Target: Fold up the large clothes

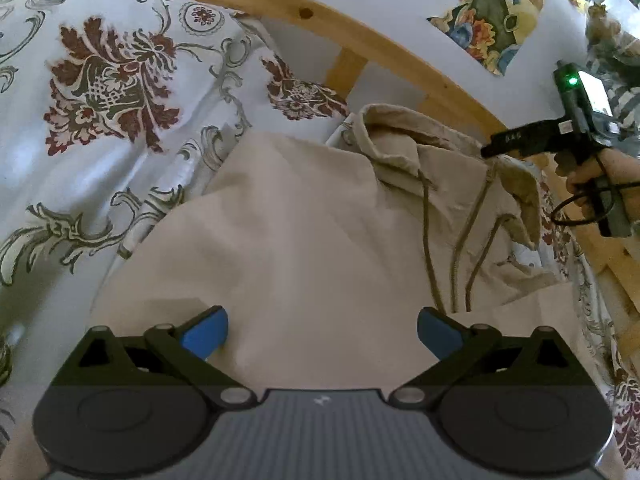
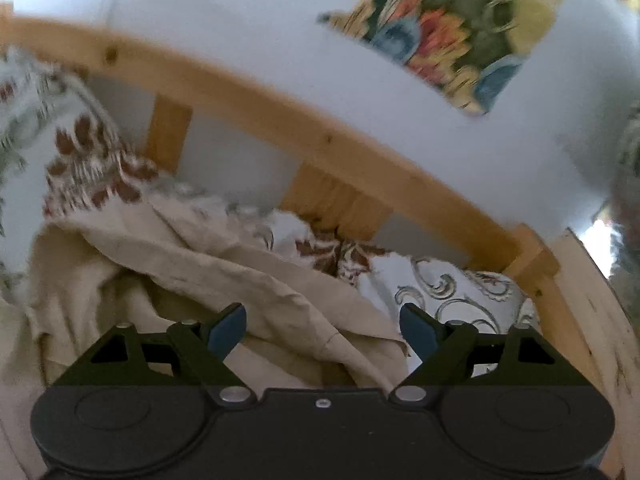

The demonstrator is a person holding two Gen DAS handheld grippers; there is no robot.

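While right wrist blurs, left wrist shows hoodie [image 1: 304, 216] drawstrings [image 1: 460, 248].

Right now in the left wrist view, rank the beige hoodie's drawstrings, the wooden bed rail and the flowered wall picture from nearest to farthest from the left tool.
1. Drawstrings: just ahead of the left tool, slightly right, lying on the beige hoodie.
2. Wooden bed rail: behind the hoodie, across the view.
3. Flowered wall picture: upper right, on the wall beyond the rail.

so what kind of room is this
Most likely a bedroom: a floral bedspread covers a bed with a wooden headboard rail, and a beige hoodie lies spread on it.
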